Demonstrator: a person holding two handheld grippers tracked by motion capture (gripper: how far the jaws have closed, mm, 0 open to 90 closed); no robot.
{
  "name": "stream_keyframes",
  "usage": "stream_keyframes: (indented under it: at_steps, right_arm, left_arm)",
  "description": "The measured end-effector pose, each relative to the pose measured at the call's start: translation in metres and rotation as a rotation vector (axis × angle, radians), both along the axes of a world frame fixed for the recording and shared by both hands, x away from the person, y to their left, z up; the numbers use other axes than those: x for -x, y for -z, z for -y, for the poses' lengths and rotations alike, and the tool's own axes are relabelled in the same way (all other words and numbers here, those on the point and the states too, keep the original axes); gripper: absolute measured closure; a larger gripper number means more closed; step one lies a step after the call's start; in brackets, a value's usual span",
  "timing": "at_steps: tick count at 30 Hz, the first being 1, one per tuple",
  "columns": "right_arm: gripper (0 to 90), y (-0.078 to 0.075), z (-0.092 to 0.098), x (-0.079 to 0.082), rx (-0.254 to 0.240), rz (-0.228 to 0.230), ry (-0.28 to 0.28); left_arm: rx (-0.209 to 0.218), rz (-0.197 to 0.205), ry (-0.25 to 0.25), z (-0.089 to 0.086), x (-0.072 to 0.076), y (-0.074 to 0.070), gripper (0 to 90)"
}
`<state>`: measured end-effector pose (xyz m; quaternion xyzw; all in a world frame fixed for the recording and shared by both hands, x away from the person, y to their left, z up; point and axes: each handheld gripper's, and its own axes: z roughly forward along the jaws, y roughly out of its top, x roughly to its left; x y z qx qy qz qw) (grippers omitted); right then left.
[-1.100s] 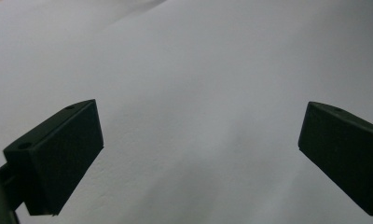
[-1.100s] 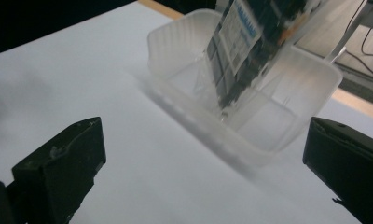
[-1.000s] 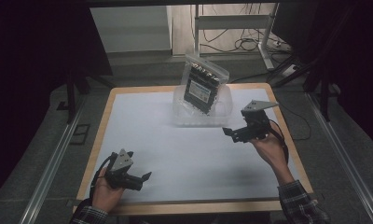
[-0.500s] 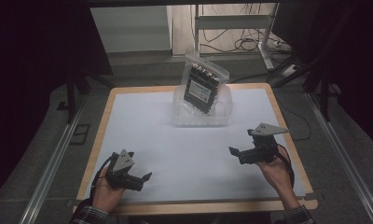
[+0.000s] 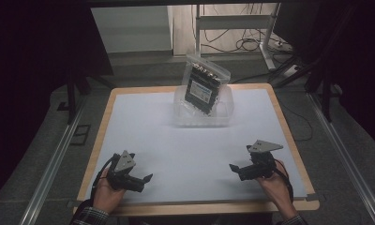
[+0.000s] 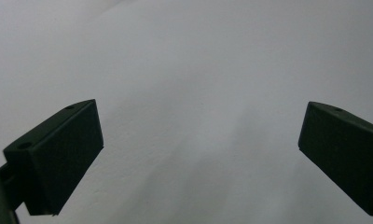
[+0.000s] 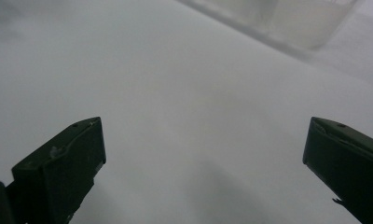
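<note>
Left gripper (image 5: pixel 146 178) and right gripper (image 5: pixel 233 168) held low over white sheet (image 5: pixel 185 150), jaws wide; bagged board (image 5: pixel 203 86) propped in clear tub (image 5: pixel 225 115), well apart.

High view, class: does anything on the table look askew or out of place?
Yes: the bagged black component stands tilted in the clear container, sticking out over its rim rather than lying inside. Both grippers, left and right, are open.

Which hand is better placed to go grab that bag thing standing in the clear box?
Probably the right gripper. Both grippers are open and empty near the table's front edge, but it sits nearer the bagged black part in the clear box than the left gripper, and its view already shows the box.
</note>
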<state>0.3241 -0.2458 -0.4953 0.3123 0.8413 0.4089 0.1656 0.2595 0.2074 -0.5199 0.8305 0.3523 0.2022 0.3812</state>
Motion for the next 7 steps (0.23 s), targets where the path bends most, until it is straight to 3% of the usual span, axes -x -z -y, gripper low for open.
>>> stream_keyframes:
  at_steps: [7]
  right_arm:
    - [0.0, 0.0062, 0.0053, -0.0043, -0.005, -0.028, 0.021]
  left_arm:
    - [-0.001, -0.002, -0.001, 0.0, -0.0005, 0.0001, 0.0]
